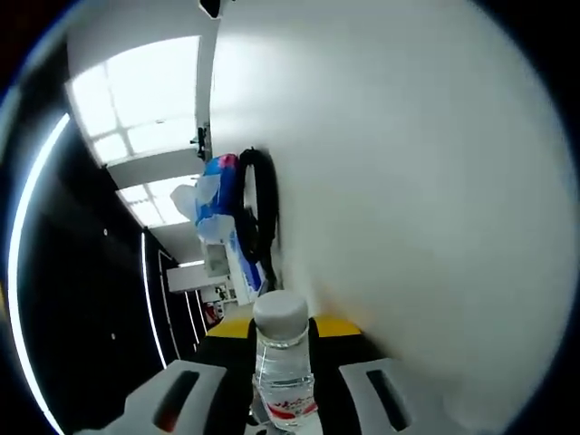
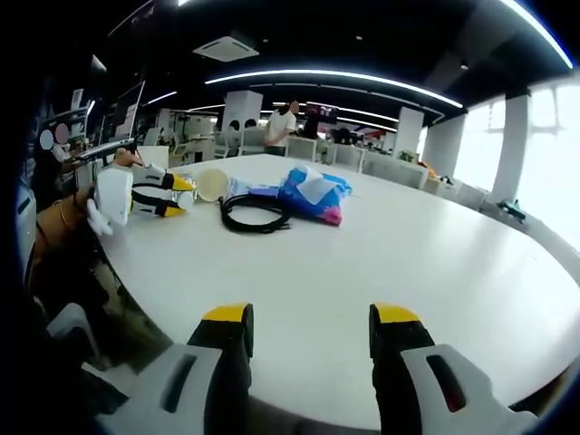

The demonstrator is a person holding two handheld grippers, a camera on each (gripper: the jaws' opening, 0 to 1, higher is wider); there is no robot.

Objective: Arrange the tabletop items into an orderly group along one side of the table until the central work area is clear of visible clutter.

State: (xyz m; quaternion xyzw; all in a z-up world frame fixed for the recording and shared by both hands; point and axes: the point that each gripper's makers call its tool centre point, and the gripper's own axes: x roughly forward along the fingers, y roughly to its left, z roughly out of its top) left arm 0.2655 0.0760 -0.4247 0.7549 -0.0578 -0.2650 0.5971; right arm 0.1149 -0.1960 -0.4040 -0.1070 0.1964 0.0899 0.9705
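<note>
In the left gripper view the left tongs (image 1: 283, 385) pinched a clear water bottle (image 1: 283, 367) with a white cap at the lower centre of the frame, the white tabletop (image 1: 408, 208) rolled sideways across the right. Just beyond the bottle lay a coiled black cable (image 1: 263, 208) and a blue tissue pack (image 1: 222, 213); the bottle was probably being carried toward them to join the group.

In the right gripper view the right tongs (image 2: 310, 340) were spread, holding nothing, at the bottom of the frame over bare tabletop. The left tongs appeared at centre left, with cable and pack at upper centre, clustered toward the far side.
</note>
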